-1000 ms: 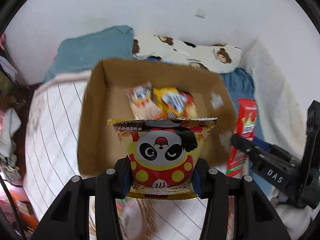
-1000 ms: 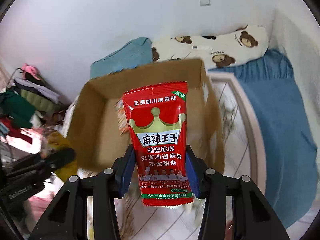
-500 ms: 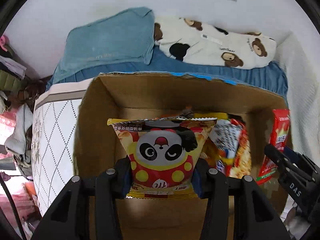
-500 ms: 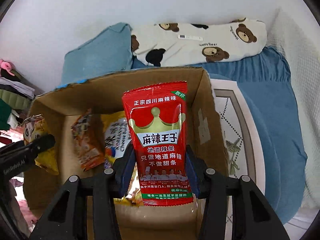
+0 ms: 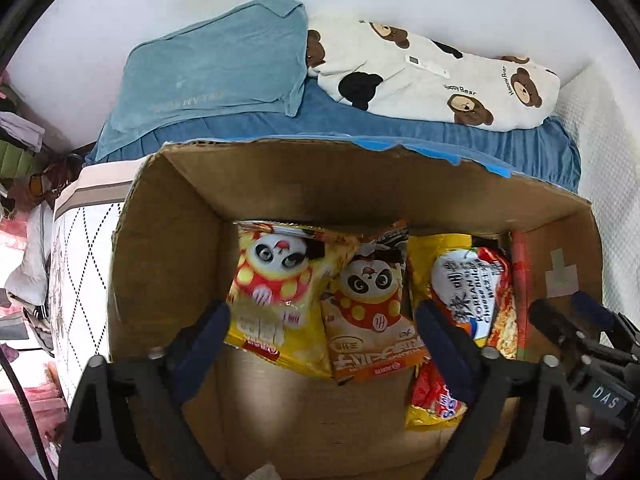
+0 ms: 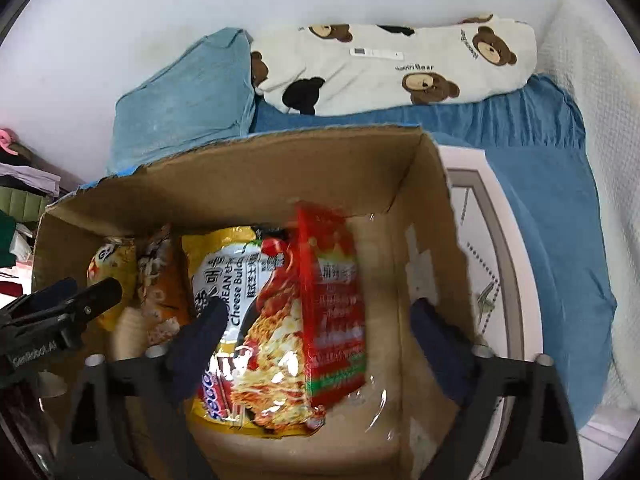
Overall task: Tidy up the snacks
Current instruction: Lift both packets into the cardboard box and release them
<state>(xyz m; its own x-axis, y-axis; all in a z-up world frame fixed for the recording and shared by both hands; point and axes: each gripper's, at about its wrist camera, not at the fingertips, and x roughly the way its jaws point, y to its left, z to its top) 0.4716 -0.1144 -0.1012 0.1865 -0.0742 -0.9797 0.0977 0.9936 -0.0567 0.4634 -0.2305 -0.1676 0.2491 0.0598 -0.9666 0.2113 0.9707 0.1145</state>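
A cardboard box (image 5: 168,248) (image 6: 424,208) sits on the bed and holds several snack packs. My left gripper (image 5: 324,312) hangs over it, its jaws opening wide; the yellow panda snack bag (image 5: 276,284) lies loose below, free of the pads, beside an orange panda bag (image 5: 372,300) and a Korean cheese noodle pack (image 5: 468,292) (image 6: 236,292). My right gripper (image 6: 316,312) is also opening its jaws above the box; the red spicy-strip packet (image 6: 332,300), blurred, drops free between them onto the noodle pack. Each gripper shows at the edge of the other's view.
The box stands on a white quilted mattress (image 5: 76,280) (image 6: 492,280). Behind it lie a blue sheet (image 6: 540,168), a blue pillow (image 5: 212,68) and a bear-print pillow (image 5: 440,76) against the white wall. Clothes pile up at the far left (image 5: 20,144).
Both grippers moved down over the box and opened. The yellow panda bag left the left jaws and lies in the box; the red packet left the right jaws and falls.
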